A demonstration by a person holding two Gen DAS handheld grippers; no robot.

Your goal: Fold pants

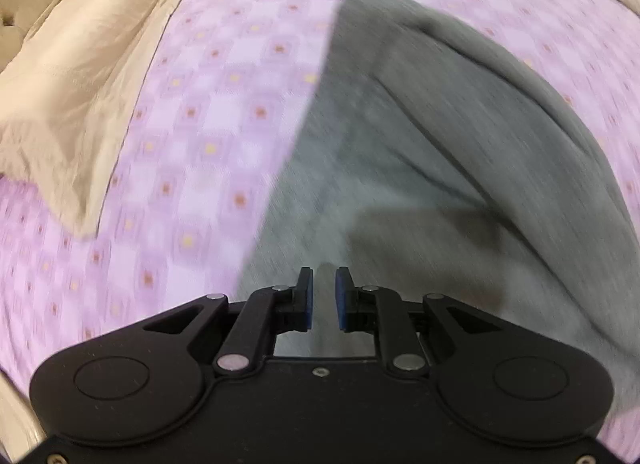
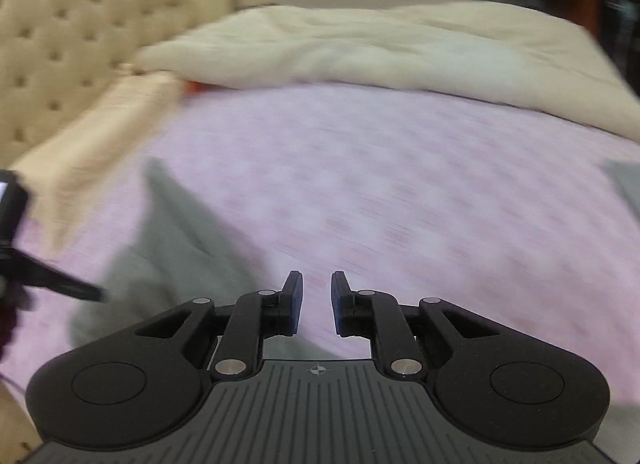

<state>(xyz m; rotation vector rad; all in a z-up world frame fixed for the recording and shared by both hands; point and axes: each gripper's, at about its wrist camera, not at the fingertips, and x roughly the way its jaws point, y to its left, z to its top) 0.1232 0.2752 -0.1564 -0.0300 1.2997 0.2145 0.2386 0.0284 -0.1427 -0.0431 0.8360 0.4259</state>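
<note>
Grey sweatpants point(image 1: 440, 144) lie on a pink checked bed sheet point(image 1: 200, 124), folded lengthwise, with a long straight edge on their left. My left gripper point(image 1: 325, 292) points steeply down over their near end. A ridge of grey cloth rises between its blue pads, and its jaws are shut on it with a narrow gap left. In the right wrist view the pants point(image 2: 172, 248) lie at lower left. My right gripper point(image 2: 317, 296) hangs over the bare sheet point(image 2: 400, 184) to their right, jaws open, nothing between them. Both views are blurred.
A beige pillow point(image 1: 80, 84) lies left of the pants against a tufted headboard point(image 2: 60, 44). A cream duvet point(image 2: 360, 48) is bunched across the far side of the bed. Black parts of the other hand-held tool point(image 2: 48, 280) show at the left edge of the right wrist view.
</note>
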